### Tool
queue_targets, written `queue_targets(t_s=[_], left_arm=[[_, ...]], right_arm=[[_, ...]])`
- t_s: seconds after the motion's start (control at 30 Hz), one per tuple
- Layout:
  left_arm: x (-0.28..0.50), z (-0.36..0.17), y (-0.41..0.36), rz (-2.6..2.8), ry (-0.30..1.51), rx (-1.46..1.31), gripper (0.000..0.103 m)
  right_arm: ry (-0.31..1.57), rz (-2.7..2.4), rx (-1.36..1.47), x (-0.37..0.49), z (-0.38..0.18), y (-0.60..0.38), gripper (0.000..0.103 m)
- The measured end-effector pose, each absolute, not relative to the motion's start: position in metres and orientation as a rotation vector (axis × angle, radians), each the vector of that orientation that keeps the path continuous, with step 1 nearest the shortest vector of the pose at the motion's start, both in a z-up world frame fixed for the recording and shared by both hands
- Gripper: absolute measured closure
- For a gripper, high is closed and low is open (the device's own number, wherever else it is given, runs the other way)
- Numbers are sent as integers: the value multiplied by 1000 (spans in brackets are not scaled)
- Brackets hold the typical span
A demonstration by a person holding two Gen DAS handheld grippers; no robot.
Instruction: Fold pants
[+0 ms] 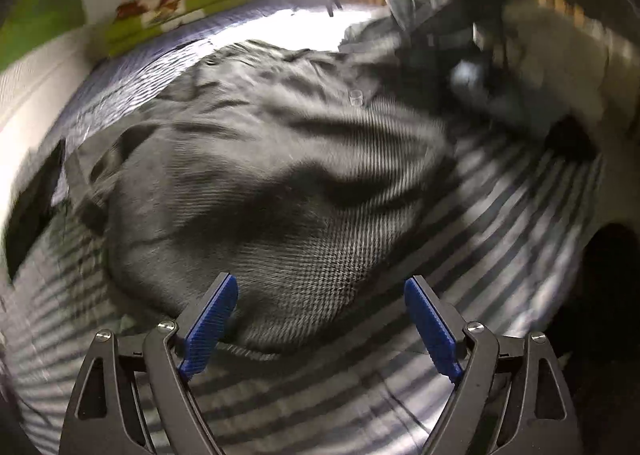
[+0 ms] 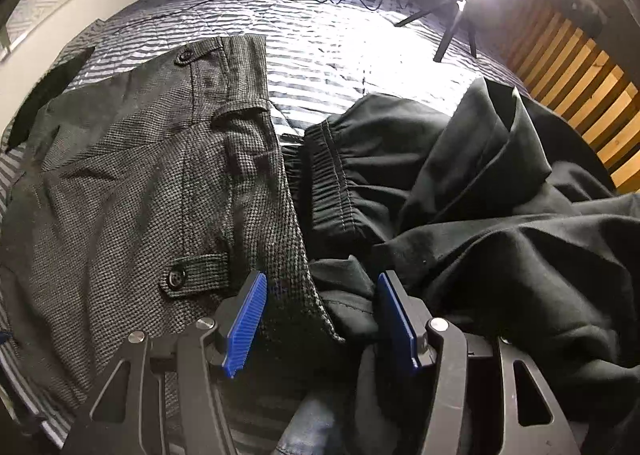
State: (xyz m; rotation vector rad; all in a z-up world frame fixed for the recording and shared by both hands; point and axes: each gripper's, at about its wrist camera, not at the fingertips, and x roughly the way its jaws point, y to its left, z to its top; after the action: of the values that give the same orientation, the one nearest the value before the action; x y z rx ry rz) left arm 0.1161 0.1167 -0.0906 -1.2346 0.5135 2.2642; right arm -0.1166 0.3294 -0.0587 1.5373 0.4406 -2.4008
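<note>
right wrist view: grey houndstooth trousers lie folded on the striped bed, beside unfolded black pants. right hand-held gripper and left hand-held gripper gape wide, empty.

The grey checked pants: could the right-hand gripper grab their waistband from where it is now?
Probably yes. The right gripper is open, and the waistband corner of the grey checked pants lies between its fingers with nothing over it. The black pants crowd in beside it and might get pinched too.
</note>
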Motion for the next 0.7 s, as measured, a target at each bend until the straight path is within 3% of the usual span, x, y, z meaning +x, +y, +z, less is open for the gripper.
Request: queue_targets(t_s=[0.07,0.1,0.13,0.17,0.2,0.3,0.7], left_arm=[[113,-106,125,2282,599,-1241,15],[112,-110,126,2292,617,-1243,21],[110,-114,125,2310,633,-1249,30],[106,-116,121,2332,627,-1272,55],[102,-117,117,2332,602,-1293,73],[91,-102,95,2367,411,-1323,89],[75,44,-4,2702,93,-1044,92]], right_arm=[[433,-2427,1530,-115,-59,331,67],[430,-2431,1533,-115,-60,332,73],[411,-2426,1535,-114,-59,332,82],[398,-2423,1530,-113,-58,331,86],[389,-2427,1515,-110,-55,330,87],[342,-2443,1479,-105,-45,328,92],[-166,-2485,1240,-100,47,341,96]])
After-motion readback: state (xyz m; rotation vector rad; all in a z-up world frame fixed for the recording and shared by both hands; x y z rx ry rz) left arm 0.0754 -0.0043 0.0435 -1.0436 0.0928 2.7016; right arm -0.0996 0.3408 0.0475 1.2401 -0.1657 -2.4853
